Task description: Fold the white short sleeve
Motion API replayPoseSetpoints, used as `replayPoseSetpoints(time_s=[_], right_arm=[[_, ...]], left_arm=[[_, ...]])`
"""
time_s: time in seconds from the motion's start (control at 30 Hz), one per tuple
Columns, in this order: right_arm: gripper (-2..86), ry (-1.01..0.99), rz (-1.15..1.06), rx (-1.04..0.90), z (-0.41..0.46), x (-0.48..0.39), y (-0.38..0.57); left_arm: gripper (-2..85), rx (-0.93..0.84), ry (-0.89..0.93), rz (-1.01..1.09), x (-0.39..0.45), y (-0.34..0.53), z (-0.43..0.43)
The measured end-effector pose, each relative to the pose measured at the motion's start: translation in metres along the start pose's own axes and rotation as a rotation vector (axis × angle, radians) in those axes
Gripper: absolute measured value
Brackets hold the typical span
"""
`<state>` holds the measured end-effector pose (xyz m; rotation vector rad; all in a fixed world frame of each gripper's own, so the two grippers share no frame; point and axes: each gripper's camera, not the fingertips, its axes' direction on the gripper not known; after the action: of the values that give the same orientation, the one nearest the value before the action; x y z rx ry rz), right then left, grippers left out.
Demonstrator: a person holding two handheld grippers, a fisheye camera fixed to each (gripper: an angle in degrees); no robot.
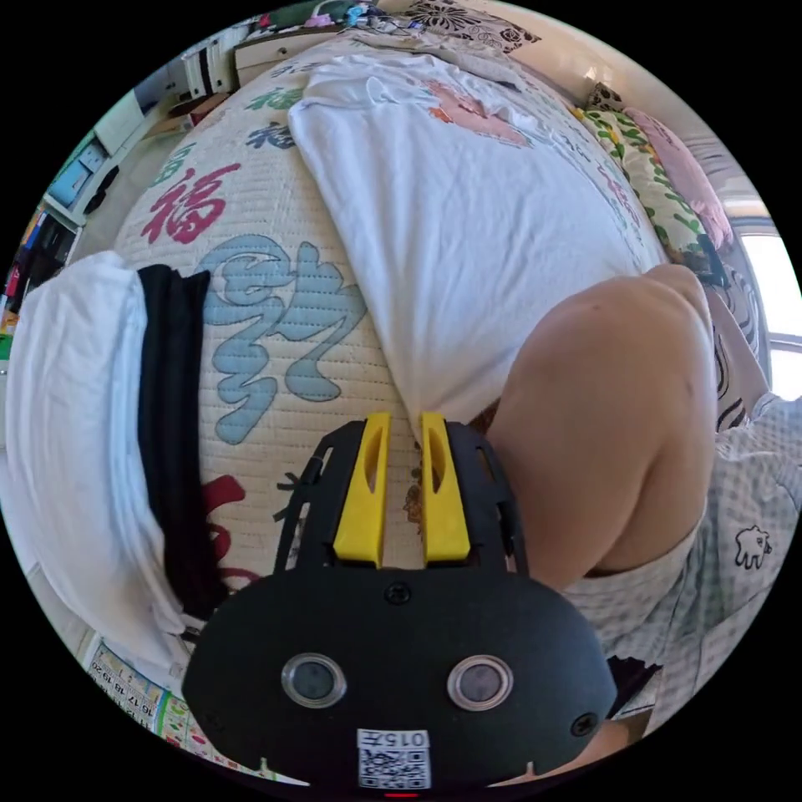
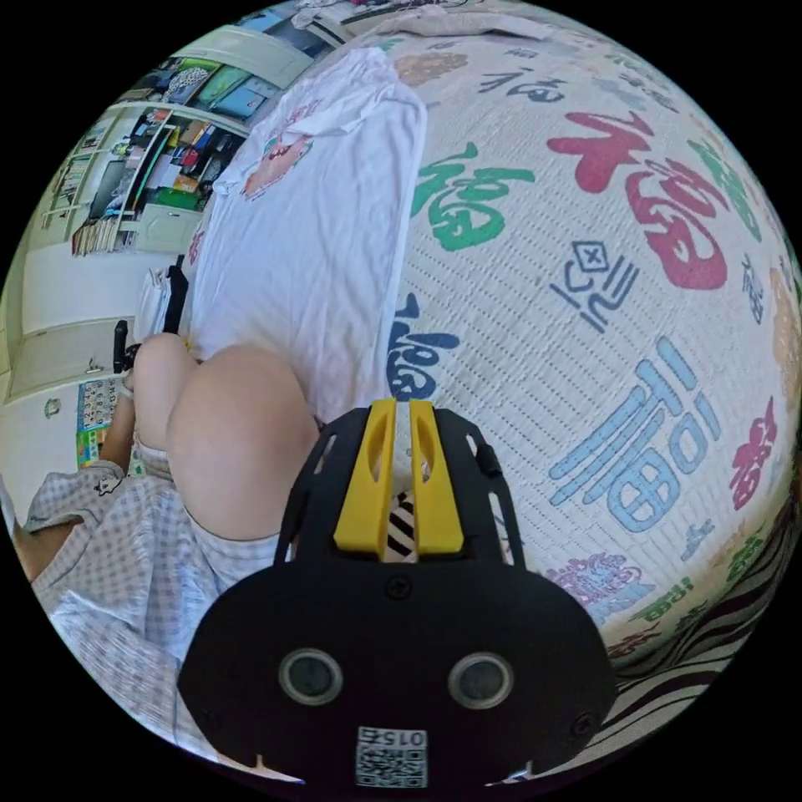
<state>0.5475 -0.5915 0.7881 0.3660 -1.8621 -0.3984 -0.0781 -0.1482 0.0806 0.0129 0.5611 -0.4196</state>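
The white short-sleeve shirt [image 1: 451, 217] lies spread flat on a quilted bed mat [image 1: 276, 334] printed with coloured characters, its pink chest print at the far end. My left gripper [image 1: 404, 420] is at the shirt's near corner, jaws a narrow gap apart with mat showing between them; the cloth's edge just meets one jaw's tip. In the right gripper view the shirt [image 2: 309, 234] runs away from me, and my right gripper [image 2: 403, 408] is shut on its near hem, white cloth showing between the jaws.
A person's bare knee [image 1: 618, 418] rests on the shirt's near edge, also seen as knees [image 2: 234, 434] beside the right gripper. Folded white and black clothes [image 1: 109, 434] are stacked at the mat's left. Pillows [image 1: 660, 175] line the far side. Shelves [image 2: 142, 175] stand beyond the bed.
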Motion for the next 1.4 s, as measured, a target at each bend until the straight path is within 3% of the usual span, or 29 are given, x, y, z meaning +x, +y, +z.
replayPoseSetpoints(time_s=[0.1,0.23,0.37,0.5,0.6,0.73,0.87,1.0,1.13,1.23,1.4], right_arm=[[6.6,0.103,-0.122,0.168,-0.06,-0.036,-0.044],[10.8,0.088,-0.377,0.299,-0.069,-0.126,-0.156],[12.5,0.141,-0.464,0.241,-0.018,-0.185,-0.251],[8.3,0.305,-0.433,0.076,0.046,-0.194,-0.319],[1.9,0.175,-0.368,0.127,0.016,-0.162,-0.331],[0.3,-0.125,-0.161,0.341,-0.086,-0.051,-0.324],[0.2,-0.113,0.079,0.435,-0.136,0.051,-0.319],[0.9,-0.062,0.334,0.434,-0.131,0.126,-0.319],[4.9,-0.091,0.484,0.579,-0.133,0.155,-0.298],[6.6,-0.229,0.446,0.618,-0.135,0.161,-0.269],[8.3,-0.176,0.139,0.315,-0.103,0.082,-0.212]], left_arm=[[8.2,0.138,-0.141,0.006,-0.003,-0.026,-0.064],[12.0,0.411,-0.155,0.125,0.028,-0.132,-0.114],[12.9,0.38,-0.162,0.234,0.058,-0.244,-0.08],[9.8,0.186,-0.242,0.282,0.056,-0.324,-0.011],[1.8,0.318,-0.077,0.223,0.009,-0.315,-0.042],[-0.3,0.53,0.089,-0.022,-0.129,-0.263,-0.117],[-0.6,0.647,0.143,-0.299,-0.245,-0.212,-0.141],[-0.3,0.612,0.213,-0.544,-0.321,-0.176,-0.102],[3.0,0.683,0.204,-0.695,-0.334,-0.151,-0.085],[8.4,0.709,0.294,-0.624,-0.316,-0.143,-0.089],[10.0,0.53,0.342,-0.364,-0.224,-0.125,-0.076]])
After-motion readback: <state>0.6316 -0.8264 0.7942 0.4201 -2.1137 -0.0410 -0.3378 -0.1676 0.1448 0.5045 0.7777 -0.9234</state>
